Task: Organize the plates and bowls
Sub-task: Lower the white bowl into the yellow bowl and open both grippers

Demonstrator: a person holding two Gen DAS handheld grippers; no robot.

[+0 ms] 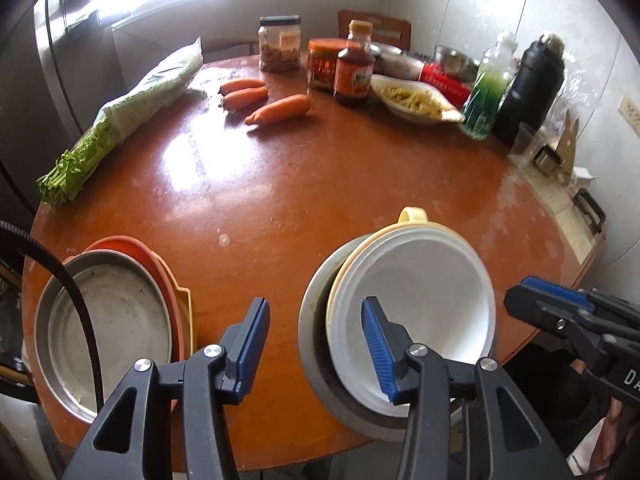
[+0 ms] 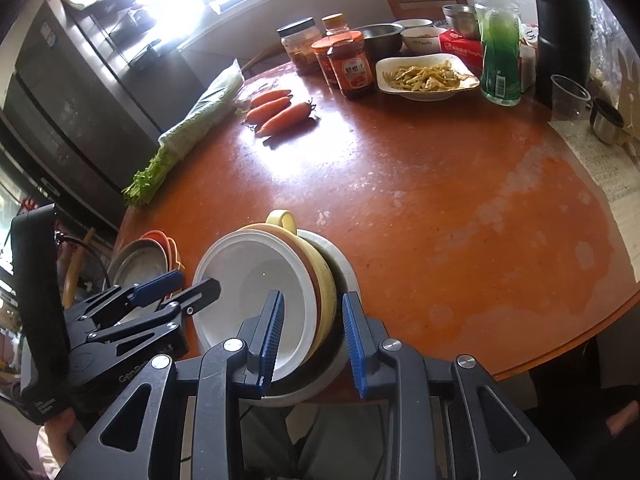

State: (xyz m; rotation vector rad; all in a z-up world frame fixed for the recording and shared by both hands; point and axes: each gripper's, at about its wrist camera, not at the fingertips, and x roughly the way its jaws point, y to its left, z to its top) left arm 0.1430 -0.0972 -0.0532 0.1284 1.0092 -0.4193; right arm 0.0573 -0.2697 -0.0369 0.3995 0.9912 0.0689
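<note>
Left gripper (image 1: 316, 348) jaws stand open, clear of the white bowl (image 1: 416, 312) nested in the bowl stack at the table's (image 1: 320, 184) near edge. Right gripper (image 2: 314, 340) jaws straddle the stack's rims; pad contact cannot be told.

A glossy, worn wooden table (image 1: 280, 184) bears a dull metal plate (image 1: 108, 320) and a smooth white bowl (image 1: 420, 280).

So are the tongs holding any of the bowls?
The left tongs hold nothing; they are open beside the white bowl. The right tongs straddle the bowl stack at its near rim; whether they pinch it cannot be told.
</note>
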